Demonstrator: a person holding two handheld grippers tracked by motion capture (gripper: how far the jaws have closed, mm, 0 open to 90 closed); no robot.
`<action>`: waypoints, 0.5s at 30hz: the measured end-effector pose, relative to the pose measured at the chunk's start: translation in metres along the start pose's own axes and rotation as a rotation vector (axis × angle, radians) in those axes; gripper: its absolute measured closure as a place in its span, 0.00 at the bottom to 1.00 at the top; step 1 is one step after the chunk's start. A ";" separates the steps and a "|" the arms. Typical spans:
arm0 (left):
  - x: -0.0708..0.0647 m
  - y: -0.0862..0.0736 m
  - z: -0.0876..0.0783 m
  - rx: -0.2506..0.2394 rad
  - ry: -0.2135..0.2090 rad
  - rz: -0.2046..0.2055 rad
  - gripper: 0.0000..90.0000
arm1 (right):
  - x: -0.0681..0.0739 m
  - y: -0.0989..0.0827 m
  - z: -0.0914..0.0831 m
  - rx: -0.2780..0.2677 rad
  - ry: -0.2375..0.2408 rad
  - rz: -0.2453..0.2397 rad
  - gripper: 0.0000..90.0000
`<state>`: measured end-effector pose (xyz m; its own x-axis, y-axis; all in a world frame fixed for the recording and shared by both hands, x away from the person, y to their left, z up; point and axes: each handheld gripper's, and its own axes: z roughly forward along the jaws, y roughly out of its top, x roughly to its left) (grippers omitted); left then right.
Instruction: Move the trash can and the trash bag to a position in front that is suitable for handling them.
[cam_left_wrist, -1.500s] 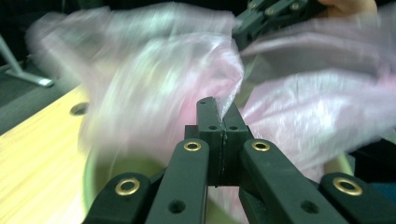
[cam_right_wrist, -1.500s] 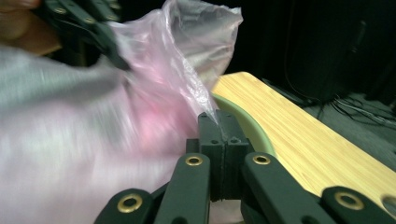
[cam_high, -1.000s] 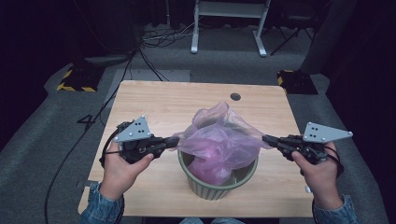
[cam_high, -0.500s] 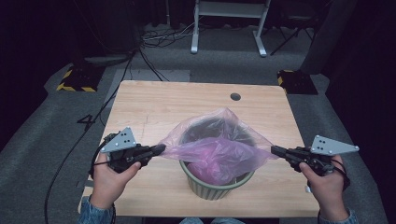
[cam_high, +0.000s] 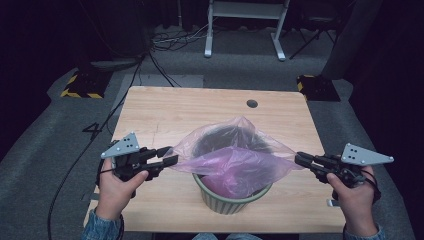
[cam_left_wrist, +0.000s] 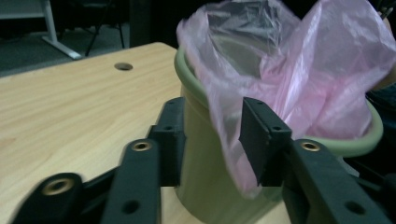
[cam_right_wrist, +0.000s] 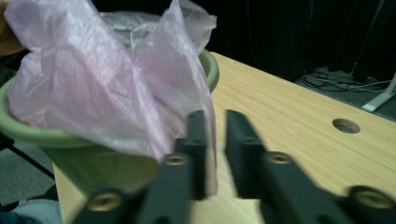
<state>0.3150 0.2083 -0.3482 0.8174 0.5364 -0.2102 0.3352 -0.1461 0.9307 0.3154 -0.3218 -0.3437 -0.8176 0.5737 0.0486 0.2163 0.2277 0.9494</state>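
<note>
A thin pink plastic bag (cam_high: 235, 162) is spread over a green bin (cam_high: 231, 199), which stands on the wooden desk (cam_high: 165, 112) near its front edge. The bag is judged to be very light, soft and a little slippery; it can be torn if it is pulled hard, so it is best taken at its free edge, where the film hangs outside the rim.

The jaws of the left hand-held gripper (cam_left_wrist: 212, 135) have just been opening and now stand apart; a flap of the bag hangs between them and lies against one jaw, but it is not pinched. The jaws of the right hand-held gripper (cam_right_wrist: 215, 140) have also just been opening; the gap is narrow, and the bag edge hangs in it without being pressed.

Inside the bin only the bag is seen, sunk into the opening. Whether anything lies under the film cannot be told.
</note>
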 end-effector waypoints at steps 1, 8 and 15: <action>0.001 0.002 0.002 -0.007 0.004 0.002 0.65 | -0.001 0.002 0.002 0.003 0.000 0.005 0.67; 0.013 0.014 0.006 -0.073 0.033 -0.049 0.45 | 0.000 0.027 0.017 0.017 0.008 -0.065 0.48; 0.015 0.024 0.036 0.051 0.028 0.017 0.42 | 0.001 0.046 0.046 0.084 0.059 -0.106 0.53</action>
<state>0.3517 0.1831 -0.3396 0.8101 0.5562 -0.1852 0.3450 -0.1970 0.9177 0.3489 -0.2744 -0.3147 -0.8674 0.4967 -0.0298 0.1694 0.3511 0.9209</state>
